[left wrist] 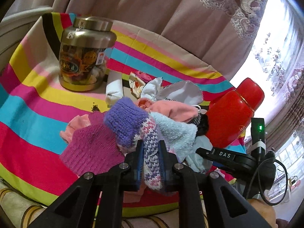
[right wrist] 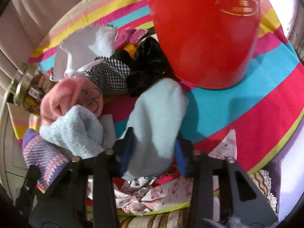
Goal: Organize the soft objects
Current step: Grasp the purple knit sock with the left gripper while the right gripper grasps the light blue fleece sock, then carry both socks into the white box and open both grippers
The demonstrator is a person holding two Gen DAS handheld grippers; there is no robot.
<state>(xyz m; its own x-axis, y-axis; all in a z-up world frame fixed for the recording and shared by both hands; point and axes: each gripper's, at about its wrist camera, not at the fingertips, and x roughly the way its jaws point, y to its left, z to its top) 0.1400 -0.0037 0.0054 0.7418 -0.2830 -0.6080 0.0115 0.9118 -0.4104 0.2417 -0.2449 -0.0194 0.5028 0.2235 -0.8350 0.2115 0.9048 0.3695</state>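
1. Soft objects (left wrist: 152, 114) lie heaped in a loose pile on a striped cloth (left wrist: 38, 117) of pink, yellow, blue and red bands, between a gold-lidded jar (left wrist: 85, 53) and a red flask (left wrist: 233, 112).
2. The left gripper (left wrist: 151, 152) is closed almost fully on a purple knitted sock (left wrist: 131, 125): its blue pads pinch the narrow pink-and-white patterned part of the sock, and the solid purple part bulges out just past the fingertips.
3. That sock rests against a magenta knitted piece (left wrist: 91, 150) on one side and a fluffy light-blue sock (left wrist: 174, 131) on the other.
4. The right gripper (right wrist: 152, 142) has a pale blue fleece piece (right wrist: 155, 117) between its jaws; both blue pads press its sides, with the jaws partly closed and the cloth filling the gap.
5. The fleece piece reaches forward from the fingers and its far end touches a black furry item (right wrist: 150, 64) near the base of the red flask (right wrist: 205, 38).
6. Beside the right gripper lie the fluffy light-blue sock (right wrist: 76, 133), a pink fleece item (right wrist: 64, 98) and a black-and-white checked cloth (right wrist: 110, 77).
7. A white cloth (right wrist: 91, 41) lies at the far side of the pile.
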